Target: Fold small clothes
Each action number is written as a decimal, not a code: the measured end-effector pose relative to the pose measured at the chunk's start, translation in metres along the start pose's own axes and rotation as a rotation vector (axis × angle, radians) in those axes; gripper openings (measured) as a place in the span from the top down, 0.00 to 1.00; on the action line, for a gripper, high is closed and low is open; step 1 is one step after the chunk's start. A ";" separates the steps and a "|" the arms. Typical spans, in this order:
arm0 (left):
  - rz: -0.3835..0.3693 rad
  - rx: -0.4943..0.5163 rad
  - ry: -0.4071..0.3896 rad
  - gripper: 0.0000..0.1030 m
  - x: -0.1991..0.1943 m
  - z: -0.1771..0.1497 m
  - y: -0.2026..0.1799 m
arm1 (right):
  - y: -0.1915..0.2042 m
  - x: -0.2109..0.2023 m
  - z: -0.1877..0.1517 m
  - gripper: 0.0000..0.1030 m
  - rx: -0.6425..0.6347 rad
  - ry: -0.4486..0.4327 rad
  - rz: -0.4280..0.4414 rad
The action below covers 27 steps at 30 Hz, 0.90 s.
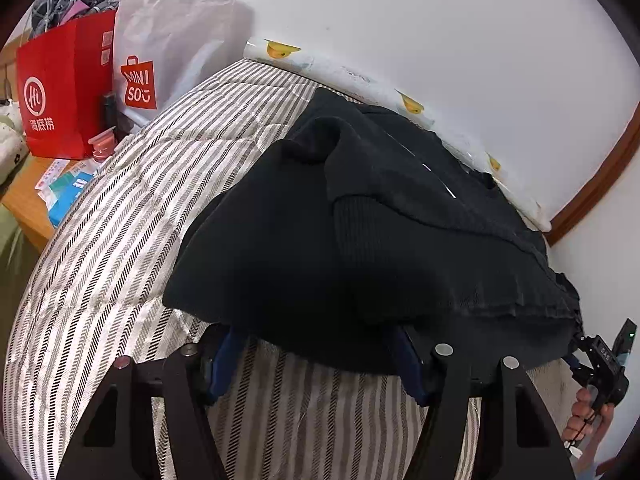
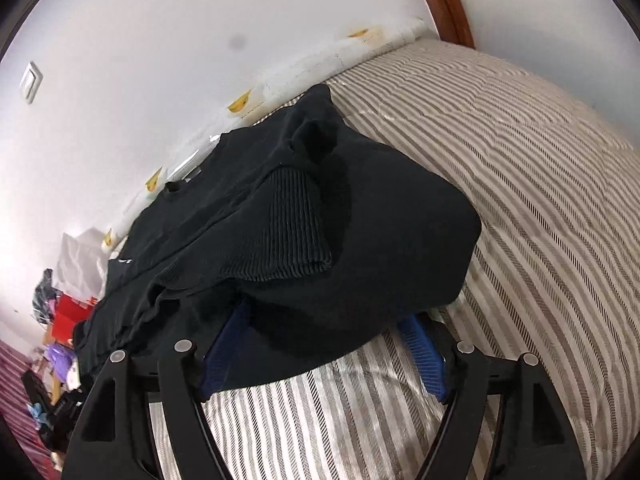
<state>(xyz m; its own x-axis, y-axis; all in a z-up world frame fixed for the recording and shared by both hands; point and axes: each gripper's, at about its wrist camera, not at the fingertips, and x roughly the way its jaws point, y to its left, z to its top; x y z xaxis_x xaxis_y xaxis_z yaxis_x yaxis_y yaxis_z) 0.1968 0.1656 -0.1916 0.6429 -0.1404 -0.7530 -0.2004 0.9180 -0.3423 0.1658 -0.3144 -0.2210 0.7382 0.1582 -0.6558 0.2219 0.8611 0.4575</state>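
Observation:
A black knit sweater [image 1: 340, 220] lies partly folded on the striped bed, a ribbed cuff [image 1: 356, 228] on top. It also shows in the right wrist view [image 2: 320, 232], with the cuff [image 2: 292, 232] on top. My left gripper [image 1: 316, 344] is open, its blue fingers [image 1: 226, 356] spread wide, tips hidden under the sweater's near hem. My right gripper [image 2: 324, 340] is open too, blue fingers [image 2: 424, 356] spread, tips under the near edge. The right gripper also shows at the right edge of the left wrist view [image 1: 600, 364], held by a hand.
The striped bed cover [image 1: 132, 216] runs to a white wall. A red paper bag [image 1: 64, 88] and a white Miniso bag [image 1: 160, 52] stand on a wooden side table [image 1: 28, 204] with small items. A brown wooden frame [image 2: 448, 4] rises at the bed's far end.

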 end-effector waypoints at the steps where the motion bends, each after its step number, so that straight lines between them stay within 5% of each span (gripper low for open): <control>1: 0.001 0.000 0.003 0.51 0.001 0.000 -0.001 | 0.001 0.001 0.001 0.28 -0.004 -0.005 -0.001; 5: 0.005 0.000 -0.008 0.82 -0.003 -0.001 -0.003 | -0.001 -0.006 0.004 0.82 0.002 -0.033 0.020; 6: 0.009 0.004 -0.016 0.87 -0.006 -0.002 -0.003 | -0.004 -0.008 0.005 0.84 -0.005 -0.034 0.049; 16: -0.030 -0.043 -0.022 0.92 -0.035 -0.017 0.006 | -0.008 -0.046 -0.009 0.88 -0.066 -0.033 0.104; 27: -0.027 0.027 0.002 0.92 -0.086 -0.082 0.001 | -0.032 -0.102 -0.058 0.88 -0.085 -0.015 0.077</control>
<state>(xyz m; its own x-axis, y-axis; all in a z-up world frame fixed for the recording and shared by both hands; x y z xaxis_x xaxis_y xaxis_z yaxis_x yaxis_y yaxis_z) 0.0805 0.1481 -0.1739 0.6465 -0.1658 -0.7447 -0.1631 0.9235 -0.3472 0.0462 -0.3300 -0.2031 0.7605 0.2190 -0.6113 0.1097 0.8846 0.4533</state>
